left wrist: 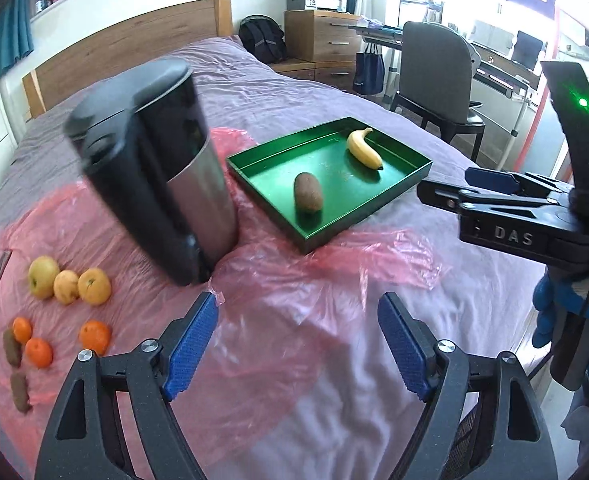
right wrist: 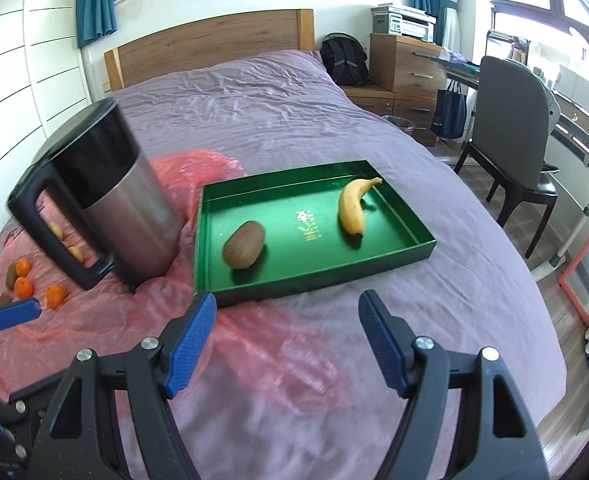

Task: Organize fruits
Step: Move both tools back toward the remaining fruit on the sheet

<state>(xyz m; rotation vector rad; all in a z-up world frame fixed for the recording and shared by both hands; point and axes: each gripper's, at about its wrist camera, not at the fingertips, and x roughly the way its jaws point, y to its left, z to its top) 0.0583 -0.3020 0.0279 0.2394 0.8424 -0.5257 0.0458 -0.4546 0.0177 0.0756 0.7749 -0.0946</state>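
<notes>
L gripper [left wrist: 296,346] & R gripper [right wrist: 286,344] both gaping wide, empty | I'm eyeing kiwi [right wrist: 244,250] ahead of R fingers | risk: kettle [right wrist: 110,200] leaning beside green tray [right wrist: 414,250], I'm prob knocking it

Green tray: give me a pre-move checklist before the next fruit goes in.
1. Left hand-held gripper empty, pads apart: ok.
2. Right hand-held gripper empty, pads apart: ok.
3. Green tray has free floor: ok; only a kiwi and a banana lie in it, apart from each other.
4. Loose fruit within view: ok; oranges, yellow fruits and more kiwis lie on the pink plastic sheet.
5. Path from that fruit to the tray: not ok; the steel jug stands between them.
6. Jug steady on the soft bed: cannot tell.
</notes>
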